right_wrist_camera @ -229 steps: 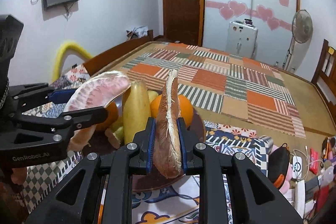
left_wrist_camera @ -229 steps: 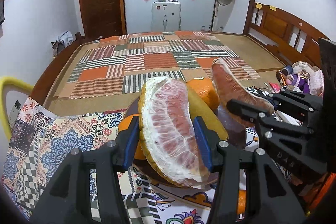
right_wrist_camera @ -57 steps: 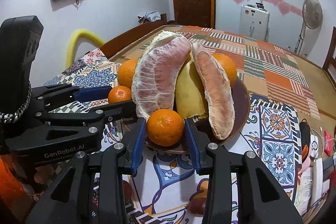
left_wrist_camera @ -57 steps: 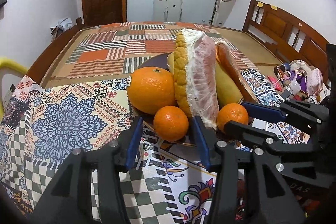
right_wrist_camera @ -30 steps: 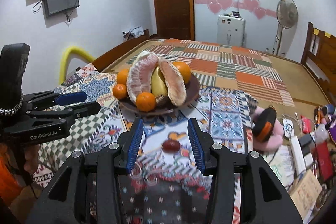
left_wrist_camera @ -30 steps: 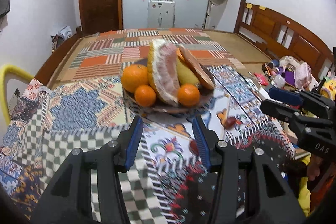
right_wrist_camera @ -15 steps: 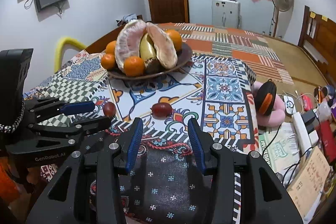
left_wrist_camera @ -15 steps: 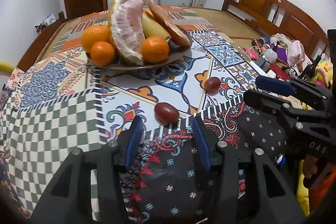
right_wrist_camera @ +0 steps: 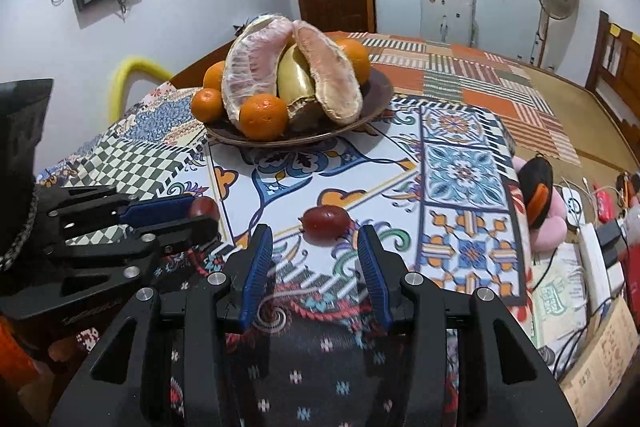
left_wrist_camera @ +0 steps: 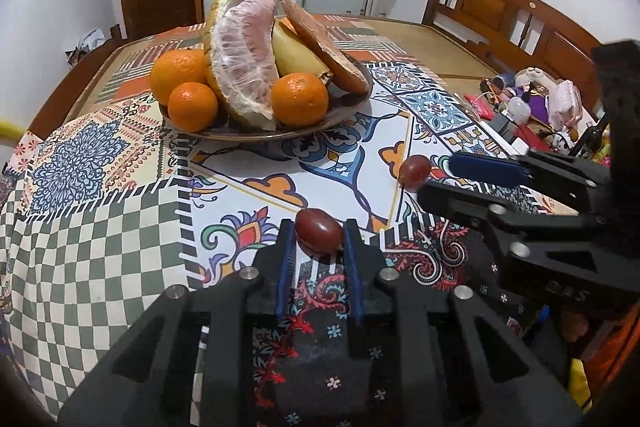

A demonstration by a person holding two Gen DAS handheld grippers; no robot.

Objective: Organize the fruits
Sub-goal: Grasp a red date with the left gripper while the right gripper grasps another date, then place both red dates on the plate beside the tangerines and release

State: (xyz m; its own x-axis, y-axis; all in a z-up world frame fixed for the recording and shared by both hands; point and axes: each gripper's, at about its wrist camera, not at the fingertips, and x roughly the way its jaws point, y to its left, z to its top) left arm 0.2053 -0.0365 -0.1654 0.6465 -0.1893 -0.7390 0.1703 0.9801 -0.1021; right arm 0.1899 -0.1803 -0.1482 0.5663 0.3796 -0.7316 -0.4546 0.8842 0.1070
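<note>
Surface (left_wrist_camera: 100,235): we see a patchwork cloth of many patterns that covers it; all the fruit lies on it.
Plate (left_wrist_camera: 352,107): a brown plate at the far part of the surface; it carries two pomelo pieces (left_wrist_camera: 244,55), a yellow fruit between them, and oranges (left_wrist_camera: 300,99).
Left gripper (left_wrist_camera: 318,251): we see its jaws closing around a dark red fruit (left_wrist_camera: 319,230); the blue pads stand at both sides of this fruit and seem to touch it. The fruit rests on the cloth, well in front of the plate.
Right gripper (right_wrist_camera: 316,255): its jaws stand apart and hold nothing. A second red fruit (right_wrist_camera: 326,220) lies on the cloth just beyond the fingertips, between their lines, not touched.
Both small fruits: we find them near each other, outside the plate.
</note>
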